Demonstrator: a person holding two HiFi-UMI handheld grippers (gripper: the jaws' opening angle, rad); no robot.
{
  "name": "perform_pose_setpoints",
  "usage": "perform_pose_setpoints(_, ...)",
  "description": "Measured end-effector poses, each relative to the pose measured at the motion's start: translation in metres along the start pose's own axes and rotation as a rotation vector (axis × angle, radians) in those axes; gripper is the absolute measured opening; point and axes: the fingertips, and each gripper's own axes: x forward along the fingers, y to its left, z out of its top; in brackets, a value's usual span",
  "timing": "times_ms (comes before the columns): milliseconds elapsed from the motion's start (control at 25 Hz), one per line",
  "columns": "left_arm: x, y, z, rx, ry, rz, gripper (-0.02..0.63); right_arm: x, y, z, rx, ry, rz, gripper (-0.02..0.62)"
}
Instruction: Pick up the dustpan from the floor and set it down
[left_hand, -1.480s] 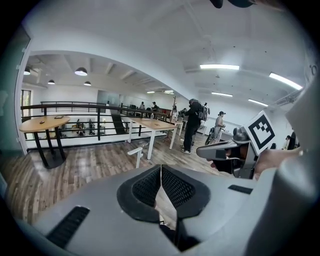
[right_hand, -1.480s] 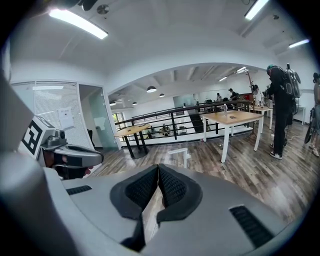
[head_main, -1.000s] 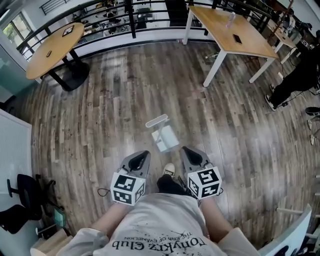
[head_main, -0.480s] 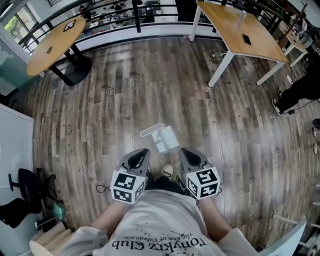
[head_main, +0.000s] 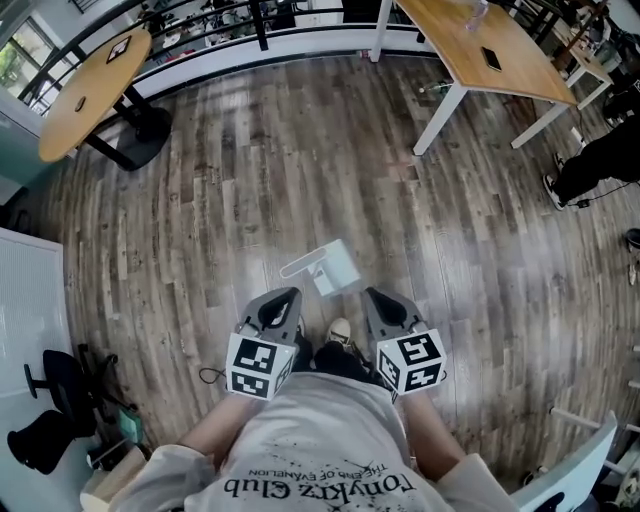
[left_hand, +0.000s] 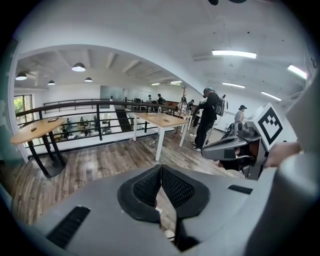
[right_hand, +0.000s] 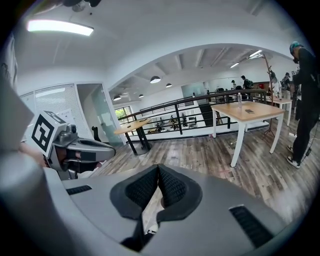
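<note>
A white dustpan (head_main: 335, 270) lies on the wood floor, its long handle bar towards the left. It sits just ahead of both grippers and between them, touching neither. My left gripper (head_main: 289, 295) is held low at the dustpan's near left. Its jaws are shut, the ribbed pads meeting at the tip (left_hand: 161, 167) with nothing between them. My right gripper (head_main: 373, 295) is at the near right, and its pads (right_hand: 158, 167) also meet at the tip with nothing held. Each gripper shows in the other's view, with its marker cube.
The person's shoe (head_main: 340, 332) is on the floor between the grippers. A round wooden table (head_main: 95, 90) stands far left and a rectangular one (head_main: 480, 55) far right, before a black railing (head_main: 250, 30). A person in black (head_main: 600, 160) is at the right edge, and a black chair (head_main: 50, 420) at the lower left.
Both grippers have come forward over the floor with the person, so the dustpan now lies a little closer to their tips. The jaws look the same.
</note>
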Motion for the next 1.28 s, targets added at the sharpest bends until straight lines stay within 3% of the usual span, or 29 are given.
perform_pose_setpoints(240,0.012,0.01,-0.002,0.054,0.008,-0.042,0.025,0.011,-0.003,-0.001,0.031,-0.024,-0.039,0.026)
perform_pose_setpoints(480,0.033,0.011,-0.005,0.196,0.019,-0.089,0.026,0.022,-0.01,-0.005,0.044,-0.017,-0.054,0.025)
perform_pose_setpoints(560,0.041,0.012,-0.01,0.209,0.034,-0.114,0.029,0.026,-0.011,-0.008,0.047,-0.016,-0.052,0.026)
perform_pose_setpoints(800,0.069,0.023,-0.032,0.168,0.139,-0.19,0.135,0.042,-0.006,-0.017,0.066,0.006,-0.038,0.026)
perform_pose_setpoints(1040,0.094,0.038,-0.049,0.257,0.214,-0.229,0.227,0.054,-0.001,-0.032,0.107,0.036,-0.025,0.026)
perform_pose_setpoints(1280,0.122,0.047,-0.073,0.315,0.292,-0.282,0.261,0.062,-0.009,-0.041,0.141,0.053,-0.039,0.026)
